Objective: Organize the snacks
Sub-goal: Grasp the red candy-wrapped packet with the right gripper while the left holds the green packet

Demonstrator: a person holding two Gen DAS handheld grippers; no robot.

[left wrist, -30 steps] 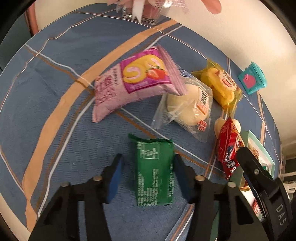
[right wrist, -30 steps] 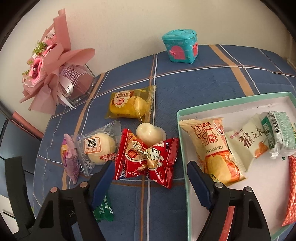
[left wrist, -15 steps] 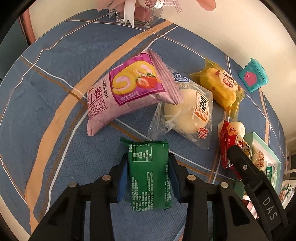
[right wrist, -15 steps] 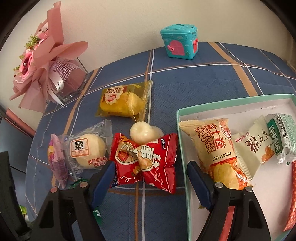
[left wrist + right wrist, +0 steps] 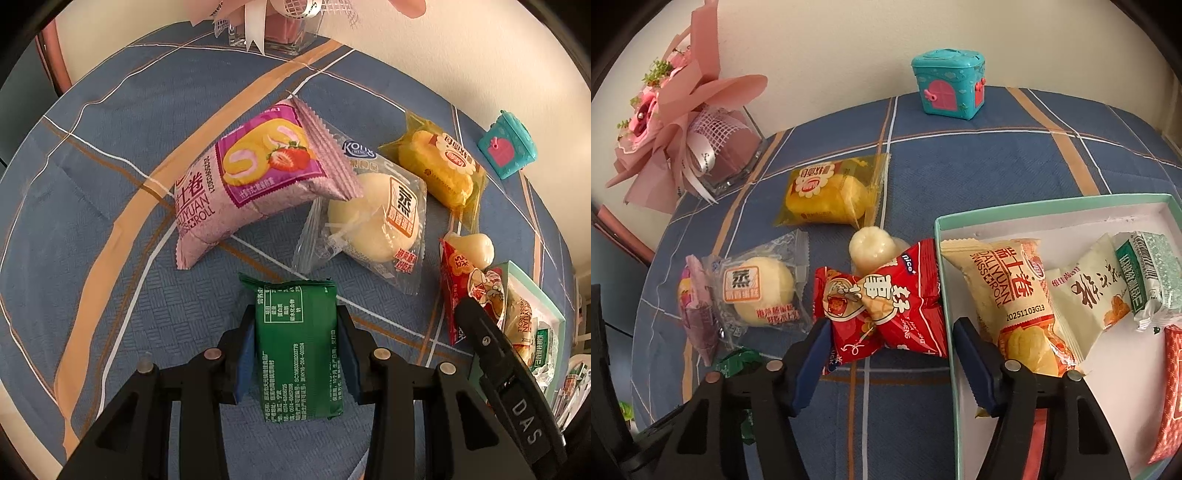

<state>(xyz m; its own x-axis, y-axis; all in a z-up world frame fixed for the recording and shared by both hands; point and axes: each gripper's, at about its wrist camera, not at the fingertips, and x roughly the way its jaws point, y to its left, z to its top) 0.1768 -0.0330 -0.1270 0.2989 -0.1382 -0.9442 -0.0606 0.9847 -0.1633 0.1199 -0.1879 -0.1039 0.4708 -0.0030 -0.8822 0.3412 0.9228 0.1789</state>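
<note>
My left gripper (image 5: 297,354) is shut on a green snack packet (image 5: 299,343) that lies on the blue checked tablecloth (image 5: 110,277); both blue pads press its long sides. My right gripper (image 5: 892,354) straddles a red snack packet (image 5: 886,310) just left of the teal-rimmed white box (image 5: 1034,210). Its jaws are closing, with the packet between them and a small gap still at the right pad. The box holds a yellow Swiss roll packet (image 5: 1015,295) and several other snacks.
Loose on the cloth lie a pink Swiss roll packet (image 5: 258,177), a clear-wrapped white bun (image 5: 376,218), a yellow cake packet (image 5: 439,170) and a small white sweet (image 5: 868,245). A teal toy house (image 5: 949,88) and a pink bouquet (image 5: 683,122) stand by the wall.
The left jaws have shut onto the green packet. The right jaws have narrowed around the red packet. Neither hand has shifted much.
</note>
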